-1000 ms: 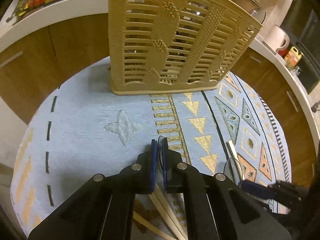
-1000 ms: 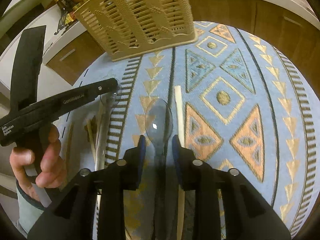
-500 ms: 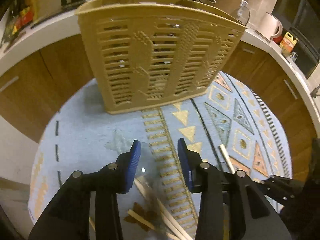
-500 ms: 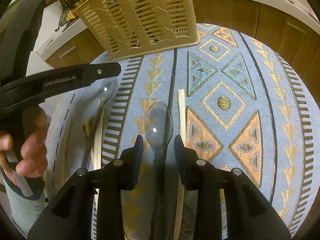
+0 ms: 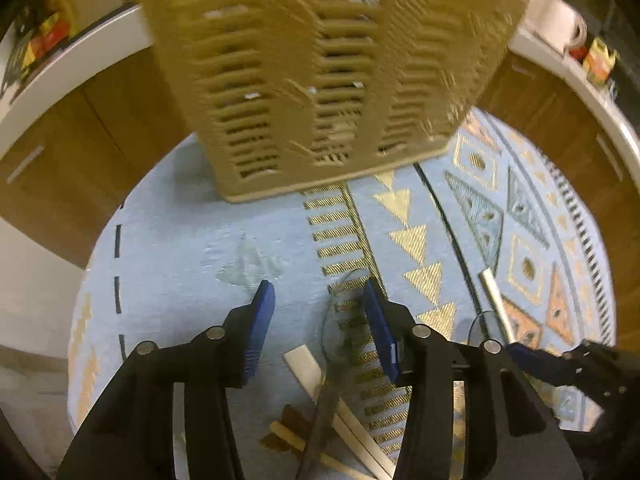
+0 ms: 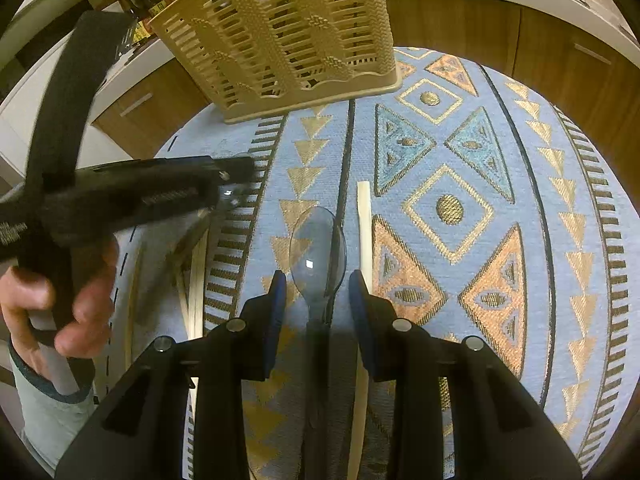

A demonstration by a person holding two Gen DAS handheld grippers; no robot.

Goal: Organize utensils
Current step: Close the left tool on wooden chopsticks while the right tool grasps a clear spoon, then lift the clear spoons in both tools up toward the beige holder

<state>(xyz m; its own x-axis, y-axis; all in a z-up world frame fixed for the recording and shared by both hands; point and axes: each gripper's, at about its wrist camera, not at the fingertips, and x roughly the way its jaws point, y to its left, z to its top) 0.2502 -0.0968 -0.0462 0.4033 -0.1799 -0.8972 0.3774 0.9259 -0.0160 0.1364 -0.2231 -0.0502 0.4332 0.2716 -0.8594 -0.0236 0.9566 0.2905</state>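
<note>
A tan slotted utensil basket (image 5: 320,72) stands at the far side of a round blue patterned table (image 5: 180,248); it also shows in the right wrist view (image 6: 280,36). My left gripper (image 5: 318,304) is open above a clear plastic spoon (image 5: 340,332) and wooden sticks (image 5: 352,432). My right gripper (image 6: 317,285) is open, with another clear plastic spoon (image 6: 318,248) lying between its fingers on the cloth. A wooden stick (image 6: 363,232) lies just right of that spoon. The left gripper's body (image 6: 132,196) and the hand holding it appear at the left of the right wrist view.
More wooden sticks (image 6: 196,280) lie at the table's left in the right wrist view. Brown cabinets (image 5: 100,128) and a white counter (image 5: 80,44) ring the table. Bottles (image 6: 148,0) stand on the counter behind the basket.
My left gripper opened, releasing its clear spoon onto the table, and moved toward the basket. My right gripper opened wider around its spoon.
</note>
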